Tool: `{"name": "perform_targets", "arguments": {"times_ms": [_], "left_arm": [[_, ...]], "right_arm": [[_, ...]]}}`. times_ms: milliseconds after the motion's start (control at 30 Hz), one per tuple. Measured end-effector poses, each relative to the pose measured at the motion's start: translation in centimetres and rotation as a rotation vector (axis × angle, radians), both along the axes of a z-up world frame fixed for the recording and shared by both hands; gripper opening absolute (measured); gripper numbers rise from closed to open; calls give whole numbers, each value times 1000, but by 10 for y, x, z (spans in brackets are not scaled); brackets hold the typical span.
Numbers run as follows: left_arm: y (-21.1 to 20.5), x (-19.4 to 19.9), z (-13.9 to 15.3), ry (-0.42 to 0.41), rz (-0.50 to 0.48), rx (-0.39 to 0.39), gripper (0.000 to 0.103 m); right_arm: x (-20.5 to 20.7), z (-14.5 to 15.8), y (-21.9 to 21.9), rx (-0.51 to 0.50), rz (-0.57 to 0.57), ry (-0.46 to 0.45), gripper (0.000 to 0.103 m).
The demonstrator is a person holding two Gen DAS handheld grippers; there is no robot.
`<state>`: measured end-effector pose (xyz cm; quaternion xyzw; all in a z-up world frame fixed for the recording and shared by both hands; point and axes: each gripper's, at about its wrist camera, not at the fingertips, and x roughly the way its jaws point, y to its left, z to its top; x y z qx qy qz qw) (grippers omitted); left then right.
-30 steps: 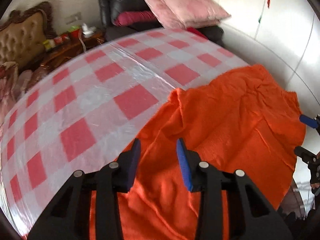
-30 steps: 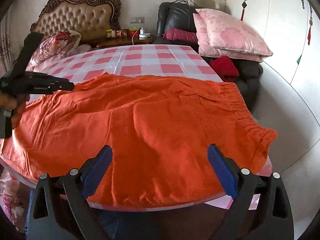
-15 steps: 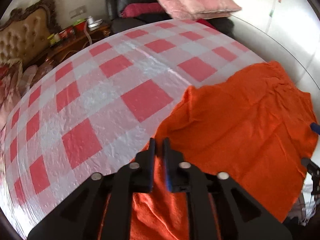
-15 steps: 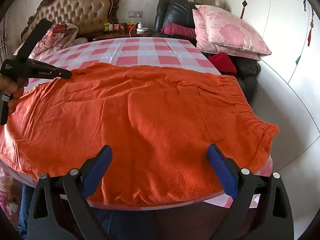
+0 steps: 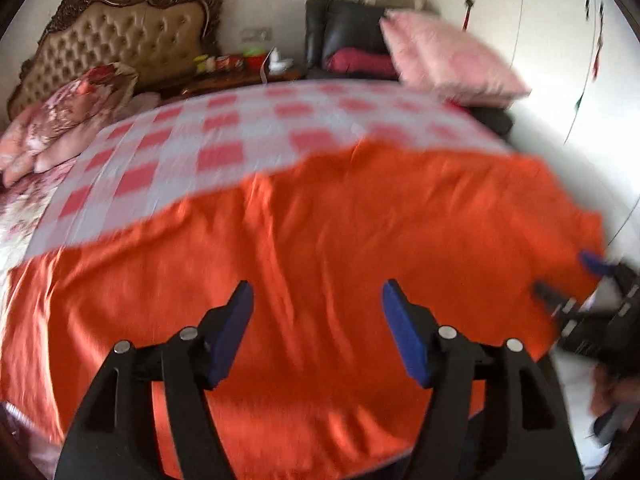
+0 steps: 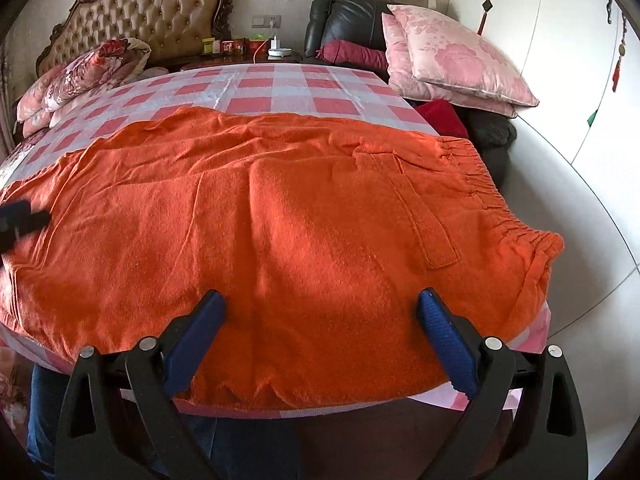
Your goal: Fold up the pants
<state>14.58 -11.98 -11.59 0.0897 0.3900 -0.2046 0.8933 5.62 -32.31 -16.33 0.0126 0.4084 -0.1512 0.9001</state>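
Note:
Orange pants [image 6: 304, 216] lie spread flat across the near part of a round table with a red-and-white checked cloth [image 6: 280, 92], elastic waistband [image 6: 492, 196] to the right. They also fill the blurred left wrist view [image 5: 340, 248]. My left gripper [image 5: 318, 312] is open and empty above the pants' near edge. My right gripper [image 6: 320, 320] is open and empty at the near hem. The left gripper's tip shows at the left edge of the right wrist view [image 6: 20, 216]; the right gripper shows at the right of the left wrist view [image 5: 592, 288].
Behind the table stand a tufted headboard [image 6: 148, 12], floral bedding [image 6: 80, 76], a bedside table with small items [image 6: 248, 48], a black armchair [image 6: 348, 20] and pink pillows [image 6: 456, 60]. White cupboard doors [image 6: 560, 60] line the right.
My left gripper was shut on the pants' far edge half a second ago; now it is open and has swung back to the near side. The far edge now lies flat. My right gripper barely moved.

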Motion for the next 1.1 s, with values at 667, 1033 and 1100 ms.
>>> {"name": "perform_targets", "arguments": {"times_ms": [667,1033,1100], "left_arm": [[17,-33,-19,-10,31,65,40],[102,-16,-15,10,261,52,47],[115,-17,-15,-5,320,69,59]], "right_arm": [[-3,-3,-4,12,-7,-26,97],[-1,-4,-3,29,-12,-24,98],[0,-3,-2,30,-9,-27,98]]}}
